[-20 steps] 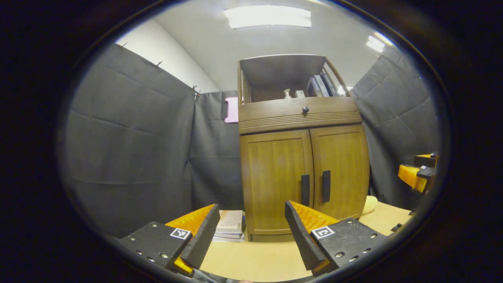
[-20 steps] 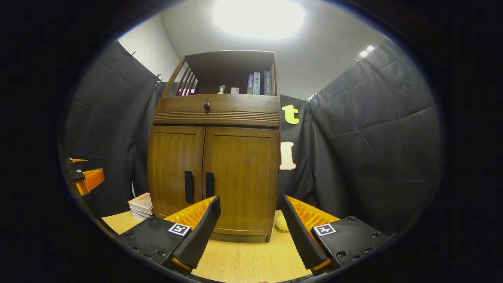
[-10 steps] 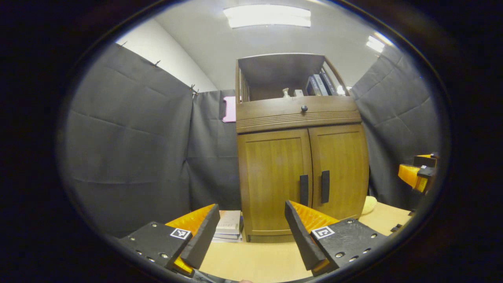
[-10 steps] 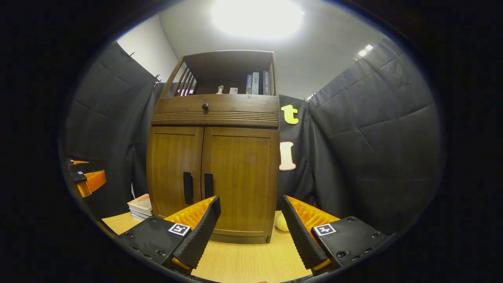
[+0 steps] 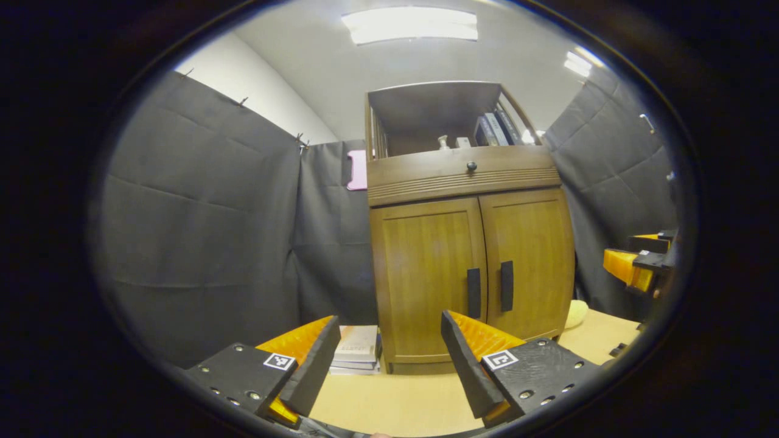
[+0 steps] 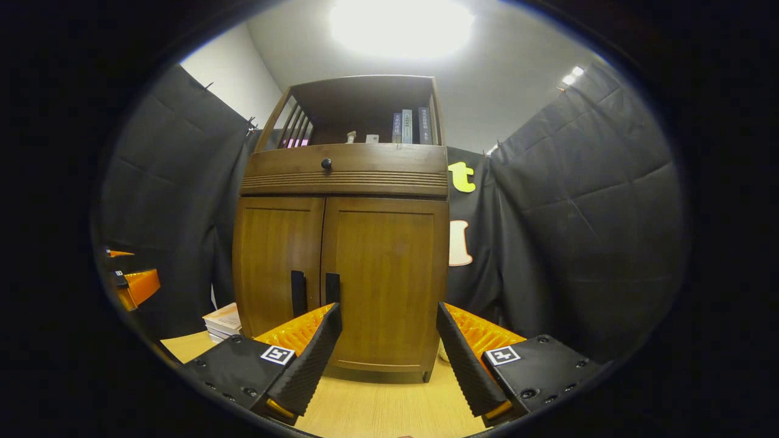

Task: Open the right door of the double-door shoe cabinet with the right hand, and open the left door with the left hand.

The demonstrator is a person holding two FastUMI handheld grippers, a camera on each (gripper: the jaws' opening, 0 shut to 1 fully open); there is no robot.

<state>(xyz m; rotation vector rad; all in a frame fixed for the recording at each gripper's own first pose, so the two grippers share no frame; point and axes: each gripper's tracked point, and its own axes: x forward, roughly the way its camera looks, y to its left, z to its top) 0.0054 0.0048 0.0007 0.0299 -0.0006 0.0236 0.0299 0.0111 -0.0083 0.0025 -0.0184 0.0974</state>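
While both grippers hang above the near part of the table (image 5: 389, 404), their fingers are spread wide with nothing between them. In the left gripper view the left gripper (image 5: 389, 365) points at the cabinet (image 5: 471, 243), and the right gripper (image 5: 633, 264) shows at the far right edge, well apart from the cabinet. In the right gripper view the right gripper (image 6: 386, 359) faces the right door (image 6: 386, 280), and the left gripper (image 6: 134, 283) sits at the far left edge.

The cabinet stands upright toward the back of the table, close to the cloth wall. Both doors are closed, their edges meeting at the middle. The left door (image 5: 429, 277) and the right door (image 5: 529, 258) each carry a dark upright handle beside the seam: the left handle (image 5: 473, 293) and the right handle (image 5: 506, 286). Neither gripper touches a handle.

A stack of books (image 5: 358, 350) lies flat on the table just left of the cabinet's base. A pale rounded thing (image 5: 575, 313) rests by the cabinet's right side.

Above the doors runs a drawer (image 5: 462, 173) with a dark knob (image 5: 470, 165). Higher still, an open shelf (image 5: 438, 121) holds upright books (image 5: 496, 129) toward its right end and small items I cannot make out.
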